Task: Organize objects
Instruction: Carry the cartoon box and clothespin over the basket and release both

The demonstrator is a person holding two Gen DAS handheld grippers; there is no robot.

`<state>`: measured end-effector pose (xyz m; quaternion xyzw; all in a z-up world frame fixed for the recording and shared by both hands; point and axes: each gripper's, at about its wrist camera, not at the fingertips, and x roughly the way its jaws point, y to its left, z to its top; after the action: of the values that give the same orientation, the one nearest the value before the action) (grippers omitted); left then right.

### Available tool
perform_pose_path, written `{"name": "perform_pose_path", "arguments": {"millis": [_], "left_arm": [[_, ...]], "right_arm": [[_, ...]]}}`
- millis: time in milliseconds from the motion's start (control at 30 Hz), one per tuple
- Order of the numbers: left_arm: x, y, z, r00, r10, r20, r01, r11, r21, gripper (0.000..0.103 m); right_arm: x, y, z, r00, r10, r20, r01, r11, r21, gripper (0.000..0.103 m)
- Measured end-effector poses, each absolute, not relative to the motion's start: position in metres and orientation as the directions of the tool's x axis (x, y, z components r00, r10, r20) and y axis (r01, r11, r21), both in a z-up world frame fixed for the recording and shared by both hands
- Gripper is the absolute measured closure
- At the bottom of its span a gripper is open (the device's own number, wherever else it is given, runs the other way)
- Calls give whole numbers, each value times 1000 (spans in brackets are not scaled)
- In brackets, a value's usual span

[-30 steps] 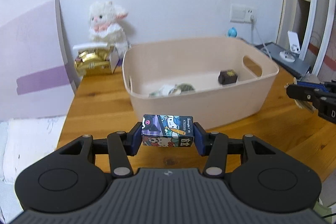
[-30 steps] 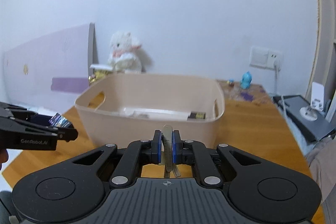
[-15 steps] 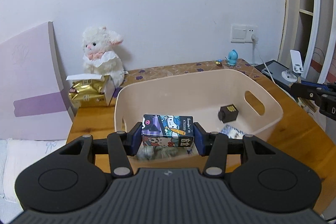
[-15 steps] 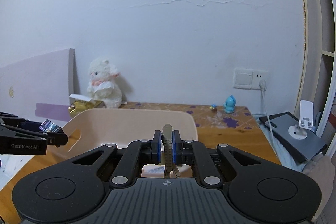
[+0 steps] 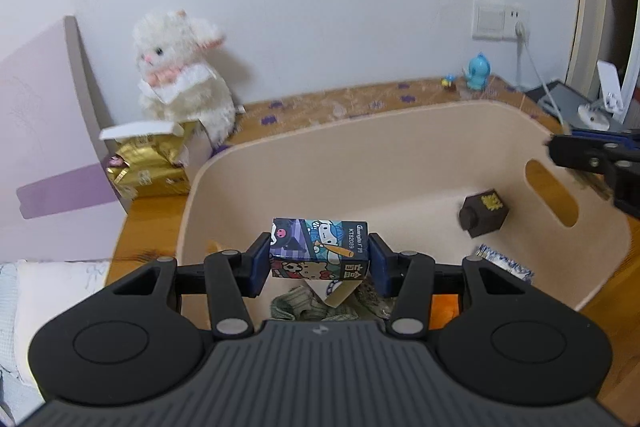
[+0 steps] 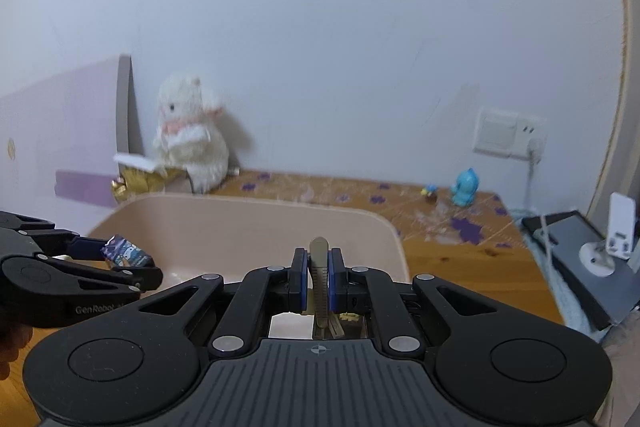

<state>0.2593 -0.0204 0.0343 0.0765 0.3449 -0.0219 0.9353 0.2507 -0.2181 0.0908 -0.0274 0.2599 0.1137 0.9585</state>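
Our left gripper [image 5: 319,255] pinches a small cartoon-printed cardboard box [image 5: 320,247] by its ends, held above the near end of the beige plastic tub [image 5: 360,131]. Our right gripper [image 6: 319,277] clamps a thin olive-tan strip [image 6: 319,267], perhaps a clip, over the tub's right side. A dark brown cube [image 5: 483,213] lies inside.

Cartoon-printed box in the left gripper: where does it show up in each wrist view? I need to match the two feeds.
Left wrist view: the cartoon-printed box sits at centre, clamped between the left gripper's fingers, over the beige bin.
Right wrist view: the same box shows small at the left edge, at the tip of the left gripper.
Shared landmark: the white plush toy against the wall.
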Motion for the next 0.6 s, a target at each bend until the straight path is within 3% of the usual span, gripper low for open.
{"name": "perform_pose_path", "arguments": {"millis": [433,500,567,600], "left_arm": [[280,-21,10,666,5,-746,135,983,127,48],[280,-22,9,662,-4,-750,142,982,120,38],[278,-23,11,668,-8,-744,144,983,118,30],[277,-23,12,671,-8,-742,143,982,119,29]], "right_arm": [[278,-199,56,746,174,-642,-267,963,-49,92],[278,-198,54,744,168,-647,-266,962,-56,81],[277,-200,55,745,162,-647,-258,965,-56,59],[277,-201,56,747,160,-646,-253,966,-54,57]]}}
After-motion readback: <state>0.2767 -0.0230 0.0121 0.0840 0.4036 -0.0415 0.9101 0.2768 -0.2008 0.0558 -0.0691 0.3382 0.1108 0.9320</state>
